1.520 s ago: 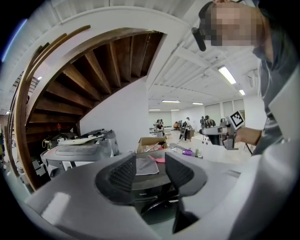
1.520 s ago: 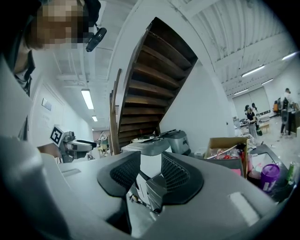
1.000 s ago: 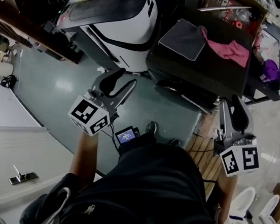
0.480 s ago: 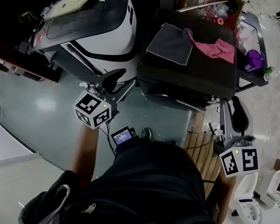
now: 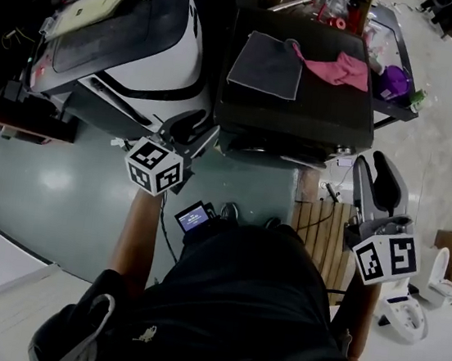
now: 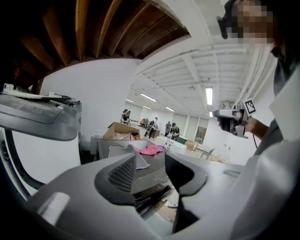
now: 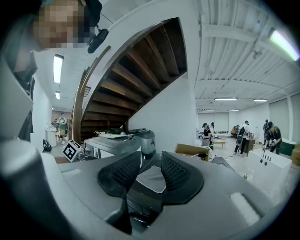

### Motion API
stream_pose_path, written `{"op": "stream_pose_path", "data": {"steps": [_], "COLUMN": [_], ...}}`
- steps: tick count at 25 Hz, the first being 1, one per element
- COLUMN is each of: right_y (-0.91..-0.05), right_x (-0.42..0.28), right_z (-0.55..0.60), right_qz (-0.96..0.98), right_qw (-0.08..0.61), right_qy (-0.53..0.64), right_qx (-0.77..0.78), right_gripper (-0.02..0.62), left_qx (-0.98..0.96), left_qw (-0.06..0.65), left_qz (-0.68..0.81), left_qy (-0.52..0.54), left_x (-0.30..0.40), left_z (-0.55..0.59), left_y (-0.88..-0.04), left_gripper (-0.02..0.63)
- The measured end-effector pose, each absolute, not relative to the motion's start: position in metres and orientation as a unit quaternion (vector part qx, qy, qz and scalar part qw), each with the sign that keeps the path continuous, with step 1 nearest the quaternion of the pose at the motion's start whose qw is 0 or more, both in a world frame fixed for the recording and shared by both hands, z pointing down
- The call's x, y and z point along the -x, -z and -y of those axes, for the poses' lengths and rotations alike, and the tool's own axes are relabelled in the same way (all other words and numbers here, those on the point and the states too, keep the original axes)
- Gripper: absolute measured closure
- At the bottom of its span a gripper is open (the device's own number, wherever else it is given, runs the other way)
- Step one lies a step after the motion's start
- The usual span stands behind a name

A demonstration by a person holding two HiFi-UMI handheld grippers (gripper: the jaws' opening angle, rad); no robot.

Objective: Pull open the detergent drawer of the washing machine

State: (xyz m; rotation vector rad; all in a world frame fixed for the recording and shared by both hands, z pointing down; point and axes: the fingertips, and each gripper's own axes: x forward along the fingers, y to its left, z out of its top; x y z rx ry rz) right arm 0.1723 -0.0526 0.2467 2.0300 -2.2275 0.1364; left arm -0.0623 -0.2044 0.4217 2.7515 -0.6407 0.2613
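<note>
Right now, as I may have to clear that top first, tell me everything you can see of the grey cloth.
The grey cloth is a roughly square piece of soft-looking dark grey fabric with a paler edge. It lies spread flat on the black machine top, toward its far left. The tip of the pink cloth lies over its upper right corner. Nothing else touches it.

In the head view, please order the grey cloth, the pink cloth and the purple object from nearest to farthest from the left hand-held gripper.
1. The grey cloth, on the left part of the dark machine, closest to the left hand-held gripper.
2. The pink cloth, just right of it.
3. The purple object, farthest right.
</note>
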Motion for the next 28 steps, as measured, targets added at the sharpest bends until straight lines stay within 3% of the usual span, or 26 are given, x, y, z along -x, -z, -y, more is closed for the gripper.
{"op": "stream_pose_path", "data": {"steps": [18, 28], "right_y": [-0.253, -0.269], "right_x": [-0.182, -0.193], "right_z": [0.111, 0.158], "right_qz": [0.778, 0.814], "right_qw": [0.113, 0.145], "right_qy": [-0.051, -0.062], "right_qx": [-0.616, -0.560], "right_gripper": [0.476, 0.476], "left_qx": [-0.903, -0.849], "left_qw": [0.339, 0.462], "left_qz": [0.243, 0.253], "left_qy": [-0.106, -0.050], "left_x": [0.040, 0.008], "left_z": [0.214, 0.215], "left_y": [-0.573, -0.676], "left_gripper": [0.382, 0.370]}}
